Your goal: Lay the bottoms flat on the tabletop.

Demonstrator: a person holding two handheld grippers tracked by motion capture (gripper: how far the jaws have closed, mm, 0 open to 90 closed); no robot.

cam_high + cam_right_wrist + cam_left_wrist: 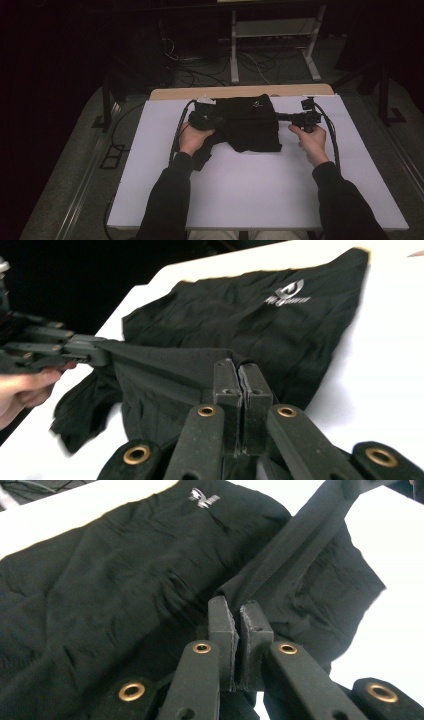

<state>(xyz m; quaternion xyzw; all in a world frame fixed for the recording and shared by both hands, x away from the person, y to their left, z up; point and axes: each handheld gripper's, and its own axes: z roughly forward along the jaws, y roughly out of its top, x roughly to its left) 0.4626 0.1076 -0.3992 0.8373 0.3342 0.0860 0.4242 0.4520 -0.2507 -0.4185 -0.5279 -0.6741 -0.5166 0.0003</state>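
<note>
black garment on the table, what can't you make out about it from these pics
- Black garment, high view: dim light; its type and fold lines are unreadable.
- White logo, right gripper view: lettering too small and blurred to read.
- Pinched edge inside the left gripper and the right gripper: the shut jaws cover it.
- Garment's underside: hidden against the table.
</note>
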